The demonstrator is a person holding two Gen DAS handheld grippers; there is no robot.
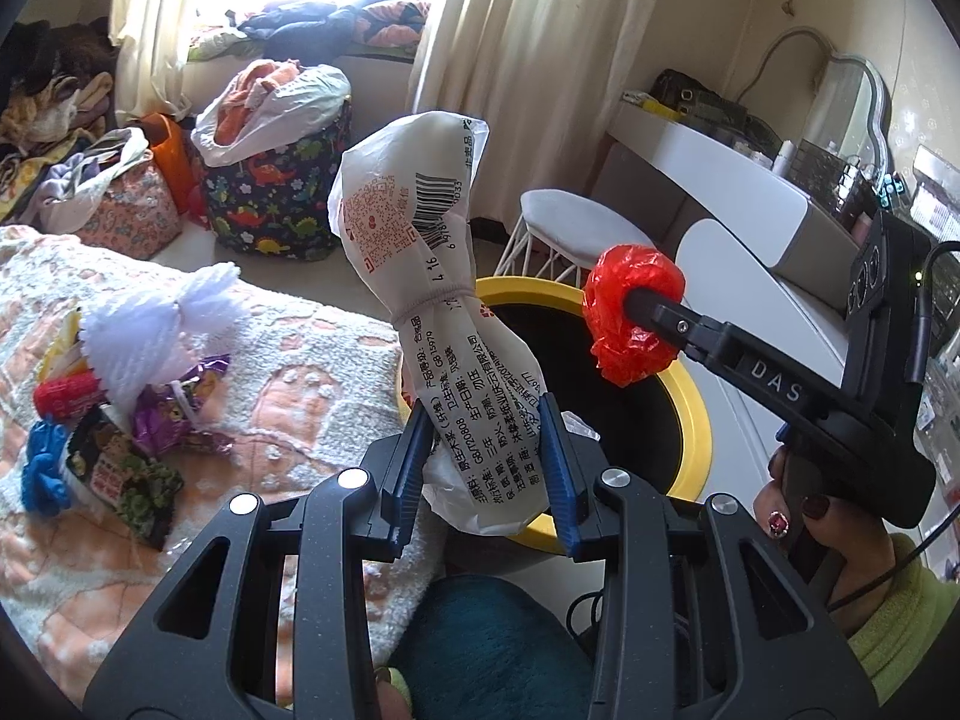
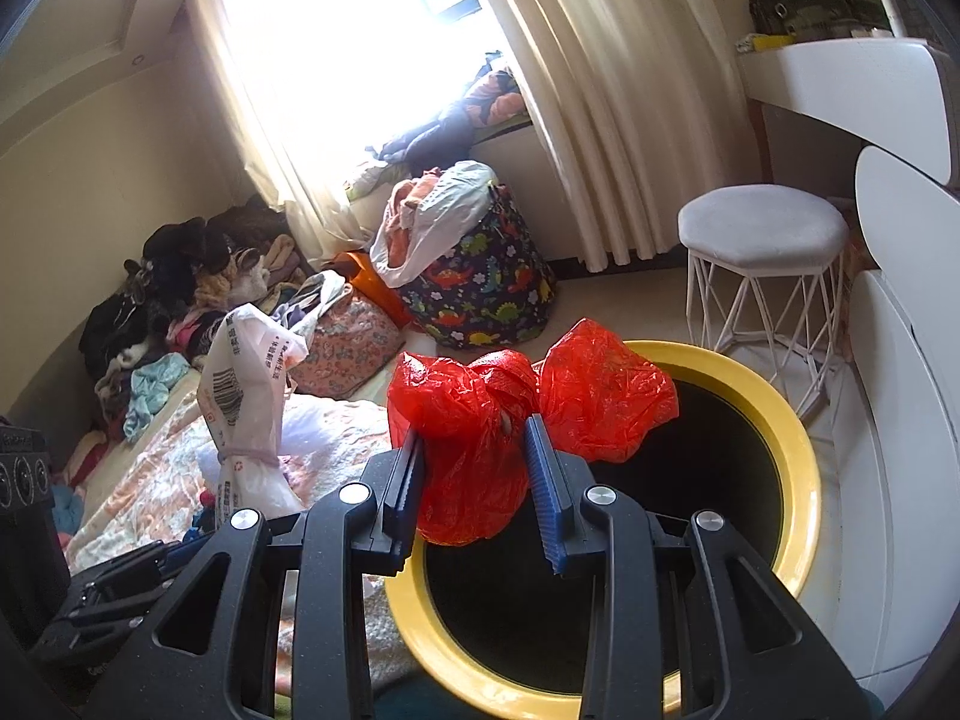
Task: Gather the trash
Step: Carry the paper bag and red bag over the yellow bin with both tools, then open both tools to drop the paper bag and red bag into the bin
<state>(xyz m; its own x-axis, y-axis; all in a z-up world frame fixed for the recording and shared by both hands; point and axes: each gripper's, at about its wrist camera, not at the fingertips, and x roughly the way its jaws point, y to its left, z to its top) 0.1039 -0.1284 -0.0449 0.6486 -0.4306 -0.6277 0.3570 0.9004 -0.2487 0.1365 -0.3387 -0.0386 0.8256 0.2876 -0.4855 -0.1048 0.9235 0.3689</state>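
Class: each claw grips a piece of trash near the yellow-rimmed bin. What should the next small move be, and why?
Probably open the right claw: its red plastic bag already hangs over the yellow-rimmed bin. The left claw with the white wrapper looks to sit only at the rim.

wrapper [image 1: 420, 252]: white, orange print, black barcode
bag [image 2: 516, 414]: red, at 12 o'clock of the bin
bin [image 2: 798, 450]: yellow rim, black inside
basket [image 2: 486, 294]: navy, coloured dinosaurs
stool [image 2: 762, 228]: grey seat, white wire legs
blanket [image 1: 288, 384]: peach and cream
pads [image 1: 555, 450]: blue, ribbed
curtains [image 1: 540, 48]: cream
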